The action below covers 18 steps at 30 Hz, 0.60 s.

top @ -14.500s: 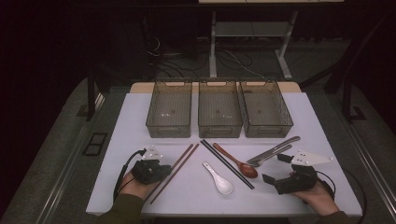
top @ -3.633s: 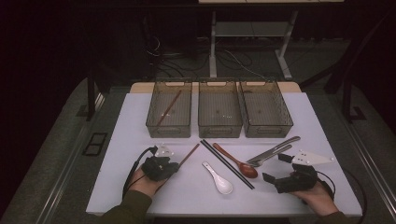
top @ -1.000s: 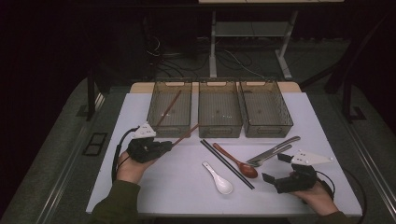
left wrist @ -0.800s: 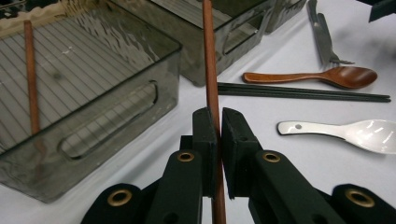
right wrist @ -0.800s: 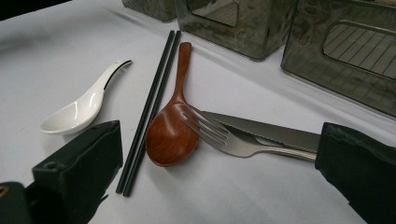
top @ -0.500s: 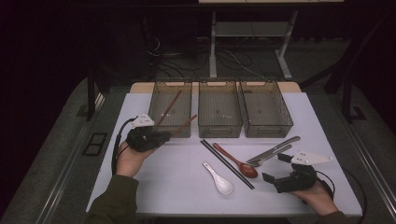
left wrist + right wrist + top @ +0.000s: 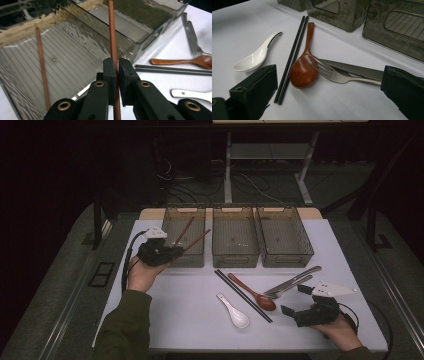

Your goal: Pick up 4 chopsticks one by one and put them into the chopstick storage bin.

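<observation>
My left gripper (image 7: 172,251) (image 7: 116,67) is shut on a brown wooden chopstick (image 7: 113,42) (image 7: 198,239), holding it over the left smoky bin (image 7: 176,257). A second brown chopstick (image 7: 42,62) (image 7: 184,230) lies slanted inside that bin. On the white table lie a pair of black chopsticks (image 7: 243,295) (image 7: 292,55), a wooden spoon (image 7: 255,294) (image 7: 303,68), a white ceramic spoon (image 7: 233,311) (image 7: 255,58), a fork (image 7: 329,71) and a knife (image 7: 359,71). My right gripper (image 7: 295,301) (image 7: 329,92) rests open near the table's front right, its jaws wide apart with nothing between them.
Two more smoky bins, a middle bin (image 7: 235,257) and a right bin (image 7: 287,257), stand in a row at the back of the table. The table's edge (image 7: 115,285) runs along the left, with dark floor and cables beyond.
My left gripper has carried the brown chopstick up and back from the table's left toward the left bin, its tip now over the bin. The right gripper has stayed still.
</observation>
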Motion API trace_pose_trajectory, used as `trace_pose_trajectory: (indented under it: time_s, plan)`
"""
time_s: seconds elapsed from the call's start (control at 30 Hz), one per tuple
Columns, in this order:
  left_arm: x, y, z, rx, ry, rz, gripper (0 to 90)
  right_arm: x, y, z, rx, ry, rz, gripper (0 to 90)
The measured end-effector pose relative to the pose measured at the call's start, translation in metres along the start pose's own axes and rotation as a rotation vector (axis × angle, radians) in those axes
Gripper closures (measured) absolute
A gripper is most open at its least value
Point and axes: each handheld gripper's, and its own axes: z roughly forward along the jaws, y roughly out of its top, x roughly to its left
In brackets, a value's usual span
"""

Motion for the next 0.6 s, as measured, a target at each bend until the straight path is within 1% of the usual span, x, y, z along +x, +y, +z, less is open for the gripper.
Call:
trace_pose_trajectory:
  time_s: [0.07, 0.13, 0.3, 0.43, 0.6]
  plan:
    - [0.003, 0.004, 0.001, 0.0, 0.006, -0.004, 84.0, 0.0, 0.0, 0.0, 0.0, -0.001, 0.004, 1.1]
    - [0.006, 0.007, 0.002, -0.006, 0.011, -0.018, 84.1, 0.0, 0.0, 0.0, -0.001, -0.002, 0.007, 1.1]
    - [0.014, 0.018, 0.006, -0.001, 0.028, -0.02, 84.0, 0.001, 0.0, 0.0, -0.001, 0.001, 0.001, 1.1]
    - [0.021, 0.026, 0.011, -0.002, 0.049, -0.034, 84.1, 0.001, 0.0, 0.0, -0.007, 0.0, 0.007, 1.1]
    - [0.031, 0.034, 0.02, -0.02, 0.074, -0.062, 84.1, 0.001, 0.0, -0.001, -0.011, 0.003, 0.01, 1.1]
